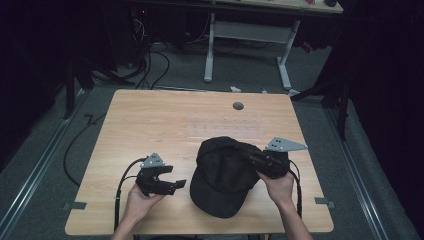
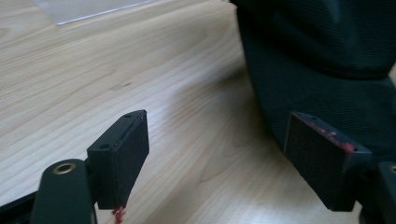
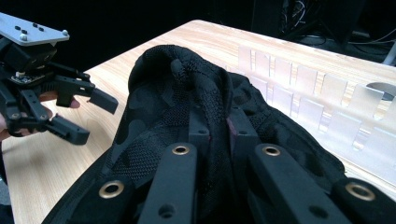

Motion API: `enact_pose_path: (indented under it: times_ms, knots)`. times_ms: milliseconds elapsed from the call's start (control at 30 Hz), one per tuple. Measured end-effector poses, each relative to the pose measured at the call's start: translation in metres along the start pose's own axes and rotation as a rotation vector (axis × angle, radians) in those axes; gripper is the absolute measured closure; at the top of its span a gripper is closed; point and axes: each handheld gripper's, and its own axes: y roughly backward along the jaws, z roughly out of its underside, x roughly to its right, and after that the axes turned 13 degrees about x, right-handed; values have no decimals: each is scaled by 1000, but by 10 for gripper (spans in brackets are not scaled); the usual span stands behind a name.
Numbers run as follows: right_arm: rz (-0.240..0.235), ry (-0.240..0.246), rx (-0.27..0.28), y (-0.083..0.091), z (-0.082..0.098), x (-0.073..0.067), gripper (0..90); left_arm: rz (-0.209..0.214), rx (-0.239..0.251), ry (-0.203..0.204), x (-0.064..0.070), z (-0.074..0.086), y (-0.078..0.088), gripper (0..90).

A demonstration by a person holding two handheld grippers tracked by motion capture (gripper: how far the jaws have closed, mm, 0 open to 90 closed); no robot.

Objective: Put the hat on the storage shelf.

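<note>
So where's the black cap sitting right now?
In the high view the black cap lies on the table near its front edge, right of centre, pinched by the right gripper, with the open left gripper beside it.

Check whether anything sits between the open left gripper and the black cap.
Nothing visible does. The left gripper is open, with bare wooden table between it and the black cap, which the right gripper pinches.

The high view looks forward and down from above the person's side onto the whole table [image 1: 150, 115]. Each gripper view sits close behind its own jaws, looking along them at the black cap [image 3: 159, 98]. All three share the cap and the tabletop around it.
</note>
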Motion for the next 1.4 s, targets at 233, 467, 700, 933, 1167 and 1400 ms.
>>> enact_pose_path:
  times_ms: [233,467,700,933,1167,1400]
  knots:
    - [-15,15,10,-2,-3,-2,833,68,-13,1,7,-9,-7,200]
    - [-44,24,21,-7,-6,-4,833,100,-32,-12,9,-14,-14,186]
    - [-96,11,37,-12,-7,-4,832,123,-58,-10,8,-15,-22,178]
    - [-158,9,60,-16,-7,-3,829,150,-69,-2,7,-15,-25,175]
    - [-193,22,75,-20,-10,-4,828,171,-68,-4,7,-16,-25,186]
    - [-205,31,74,-24,-13,-4,827,200,-59,-18,8,-17,-22,316]
